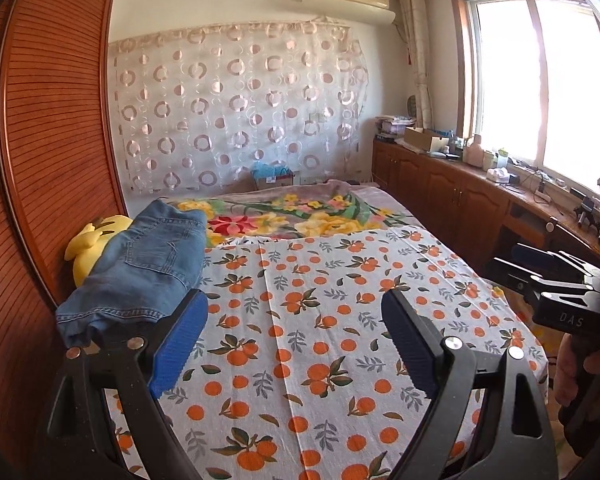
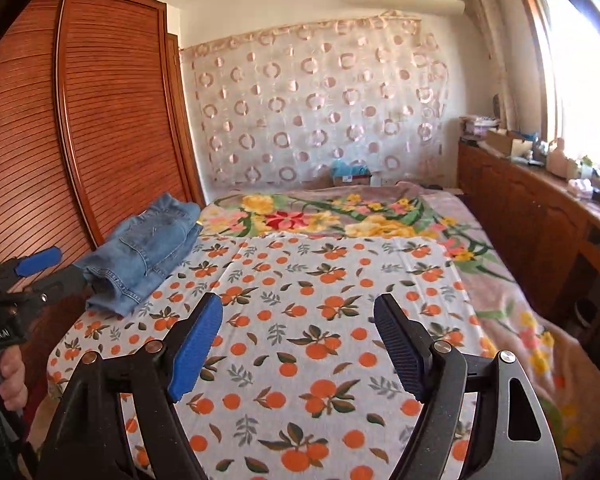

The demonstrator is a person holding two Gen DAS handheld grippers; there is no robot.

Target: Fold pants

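The jeans (image 2: 148,252) lie folded in a compact stack at the bed's (image 2: 300,320) left edge, both the left gripper (image 1: 296,344) and right gripper (image 2: 296,344) wide open and empty, so the folding looks finished.

Folded jeans (image 1: 140,264) lie at the orange-print sheet's (image 1: 320,340) left edge, beside open left gripper (image 1: 294,340).

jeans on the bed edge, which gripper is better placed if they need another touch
Left, probably. The folded jeans lie right beside the left gripper, next to its left finger. The right gripper hangs over bare orange-print sheet, farther from them. Both jaws stand open and empty.
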